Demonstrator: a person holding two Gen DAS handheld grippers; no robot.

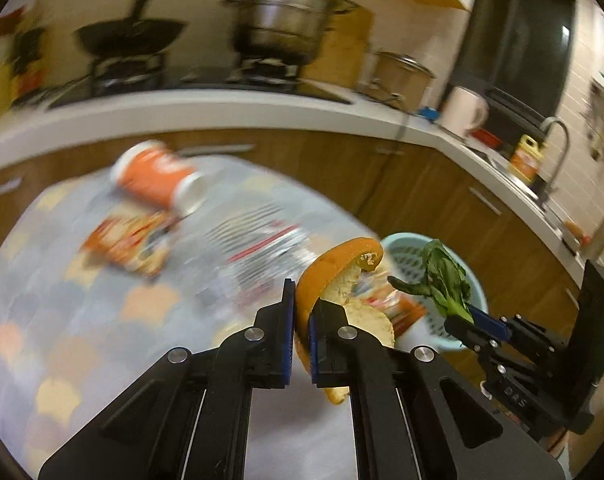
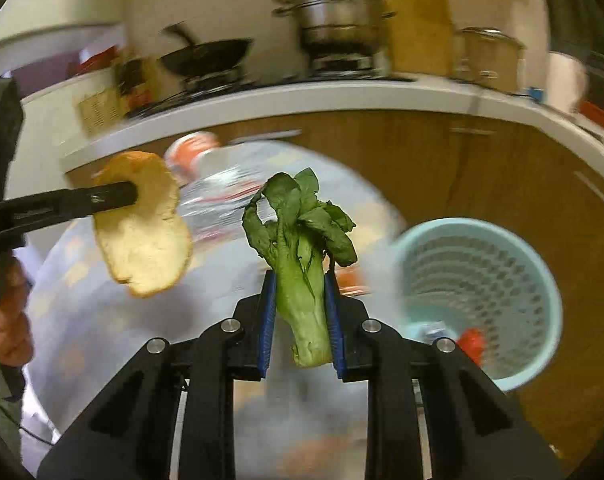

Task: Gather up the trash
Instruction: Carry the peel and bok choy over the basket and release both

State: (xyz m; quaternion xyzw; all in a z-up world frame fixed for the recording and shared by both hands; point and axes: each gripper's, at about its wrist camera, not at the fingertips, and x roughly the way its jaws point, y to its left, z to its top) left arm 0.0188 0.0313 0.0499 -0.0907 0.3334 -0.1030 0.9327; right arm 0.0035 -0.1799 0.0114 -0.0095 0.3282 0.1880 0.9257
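My left gripper point(image 1: 301, 312) is shut on an orange peel point(image 1: 334, 272) and holds it above the patterned table point(image 1: 62, 320). The peel also shows in the right wrist view point(image 2: 146, 240). My right gripper point(image 2: 300, 300) is shut on a wilted green leafy vegetable point(image 2: 302, 240), which also shows in the left wrist view point(image 1: 446, 276). A light blue trash basket point(image 2: 482, 280) stands to the right beside the table, with some trash inside. An orange cup point(image 1: 158, 180), a snack wrapper point(image 1: 130, 240) and a clear plastic wrapper point(image 1: 262, 236) lie on the table.
A counter point(image 1: 222, 108) runs behind the table with a stove, a black wok point(image 1: 130, 36) and steel pots point(image 1: 282, 16). Wooden cabinets point(image 1: 422, 184) stand below. A sink and tap point(image 1: 554, 152) are at the right. The person's hand point(image 2: 6, 328) holds the left gripper.
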